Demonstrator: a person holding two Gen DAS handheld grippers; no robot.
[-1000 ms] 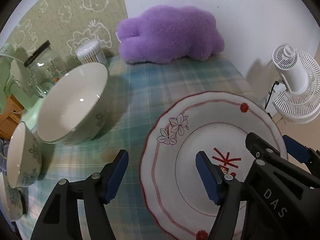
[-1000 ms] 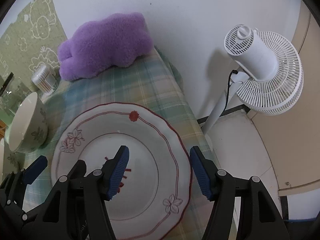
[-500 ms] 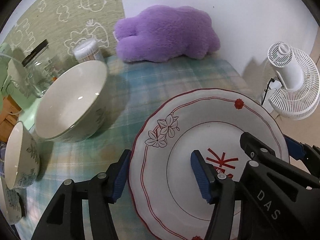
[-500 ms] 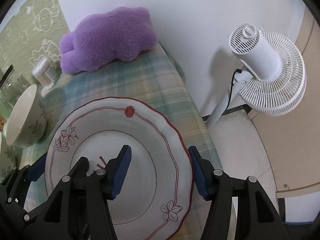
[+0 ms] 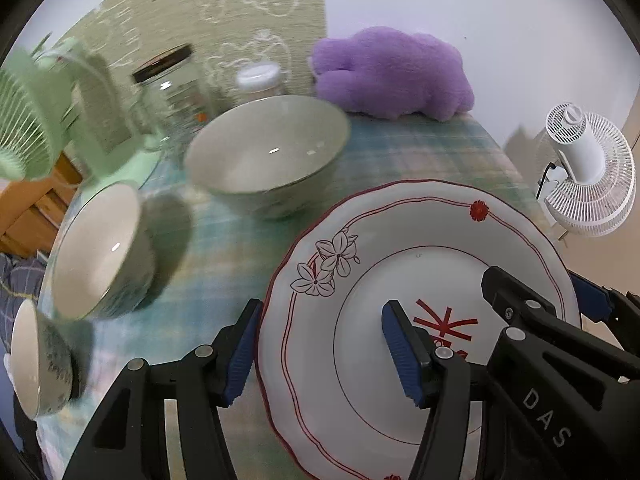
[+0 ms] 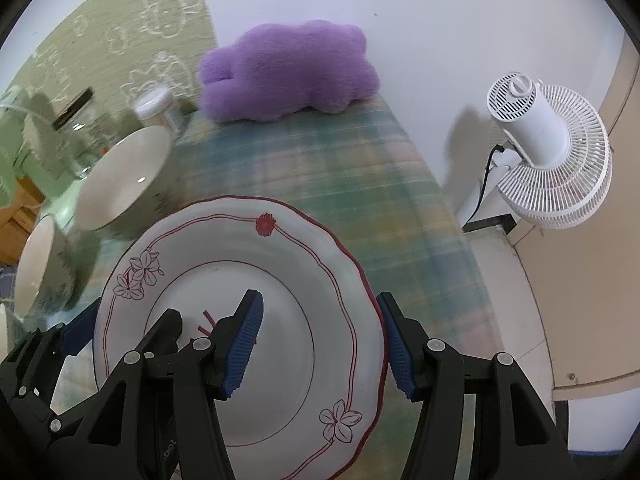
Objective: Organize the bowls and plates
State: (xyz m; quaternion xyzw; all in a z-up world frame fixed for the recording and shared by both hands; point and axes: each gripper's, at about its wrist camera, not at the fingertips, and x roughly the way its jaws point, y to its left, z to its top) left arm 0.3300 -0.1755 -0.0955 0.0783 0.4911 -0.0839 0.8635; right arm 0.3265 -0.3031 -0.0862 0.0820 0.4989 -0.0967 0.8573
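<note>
While both claws straddle opposite rims of the plate, the scene reads thus:

Plate: white plate (image 5: 408,280) with red scalloped edge, flower prints and a red mark at its centre; it lies at the near right part of the bench (image 6: 320,168), which wears a green plaid cloth.
Left claw: the left claw (image 5: 320,354) stands with its jaws spread wide across the plate's left rim; one blue pad sits outside the edge, the other over the plate's well; whether the pads touch the plate, I cannot tell.
Right claw: the right claw (image 6: 322,346) is likewise spread, one pad over the plate's well and one outside the right rim; contact cannot be told.
Bowls: a large bowl (image 5: 266,156) stands beyond the plate to the left; a medium bowl (image 5: 100,252) sits nearer the left edge; a small bowl (image 5: 38,360) lies nearest, at the far left; all blurred.
Background: a purple plush toy (image 6: 288,72) rests at the bench's far end against the wall; a glass jar (image 5: 172,92) stands behind the large bowl; a white fan (image 6: 552,152) stands on the floor to the right of the bench.
</note>
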